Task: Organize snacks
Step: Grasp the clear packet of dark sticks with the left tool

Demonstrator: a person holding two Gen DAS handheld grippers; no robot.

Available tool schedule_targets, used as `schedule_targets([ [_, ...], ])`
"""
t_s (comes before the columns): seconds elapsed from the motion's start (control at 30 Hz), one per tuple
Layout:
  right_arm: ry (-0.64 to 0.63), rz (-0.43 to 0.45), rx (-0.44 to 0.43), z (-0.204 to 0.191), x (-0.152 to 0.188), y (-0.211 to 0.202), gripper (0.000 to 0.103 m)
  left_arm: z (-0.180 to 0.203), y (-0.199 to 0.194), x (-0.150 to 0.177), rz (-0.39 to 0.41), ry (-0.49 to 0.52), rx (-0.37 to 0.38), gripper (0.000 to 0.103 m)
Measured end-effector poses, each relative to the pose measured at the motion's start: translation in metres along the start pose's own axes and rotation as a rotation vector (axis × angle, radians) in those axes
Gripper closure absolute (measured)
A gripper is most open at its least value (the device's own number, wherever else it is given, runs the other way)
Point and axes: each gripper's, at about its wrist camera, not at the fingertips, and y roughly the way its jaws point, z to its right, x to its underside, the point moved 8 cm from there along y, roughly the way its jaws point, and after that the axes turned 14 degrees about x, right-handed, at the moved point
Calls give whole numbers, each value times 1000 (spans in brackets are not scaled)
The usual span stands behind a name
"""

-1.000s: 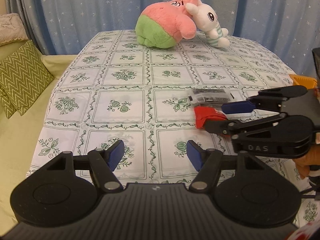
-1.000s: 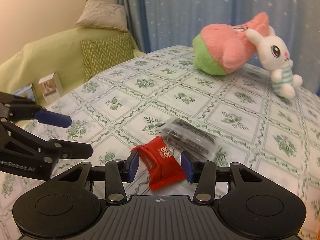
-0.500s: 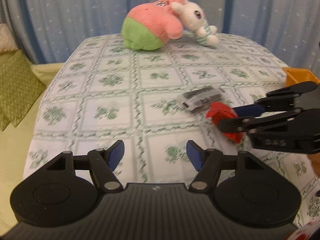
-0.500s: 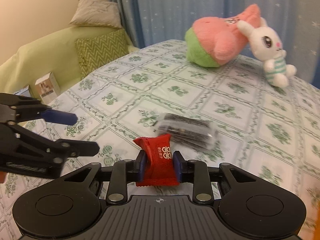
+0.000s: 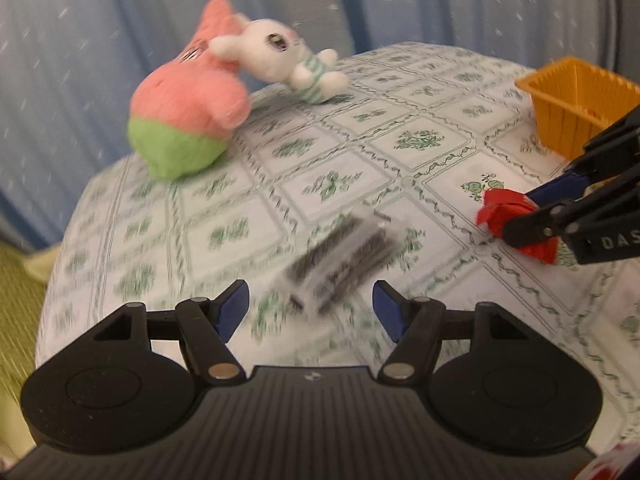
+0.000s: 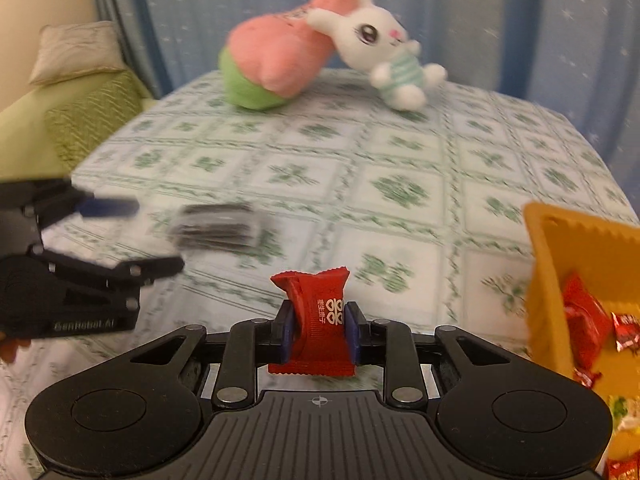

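Right gripper [image 6: 319, 326] pinched tight on a red snack packet [image 6: 316, 320], blue pads pressed against both sides, packet upright and lifted off the counter [image 6: 400, 168]. From the left wrist view, same red snack packet [image 5: 516, 220] clamped in the right gripper [image 5: 532, 216], above the cloth and near the orange basket [image 5: 576, 108]. Orange basket [image 6: 548, 280] just to the right of the held packet, more red wrapped snacks [image 6: 584, 320] lying inside it. Left gripper [image 5: 308, 308] spread wide, nothing between its blue pads [image 5: 230, 310], poised low over the counter [image 5: 240, 220]. Clear packet of dark sticks [image 5: 348, 256] lying flat on the patterned cloth, just ahead of the left gripper and well to the left of the basket; blurred, so contents hard to read. Same clear packet [image 6: 218, 226] seen from the right wrist, beside the tips of the left gripper [image 6: 132, 236], left of the held red packet. Pink and green plush [image 5: 188, 120] at the far side of the counter, well away from the basket, with a white bunny plush [image 5: 288, 60] leaning against it. Blue starred curtain [image 5: 120, 20] behind both toys. Green sofa with cushions [image 6: 80, 120] off the counter's edge, farthest from the basket.
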Motion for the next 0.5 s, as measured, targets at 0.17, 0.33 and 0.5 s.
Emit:
schedule_targets([
  [0.17, 6, -9, 18, 8, 4, 7, 76, 0, 24, -9, -52, 84, 26, 37],
  [0.33, 8, -4, 26, 9, 4, 11, 76, -2, 35, -18, -67, 77, 94, 38],
  [0.5, 20, -1, 23, 10, 2, 13, 76, -11, 42, -22, -107, -61, 206, 51],
])
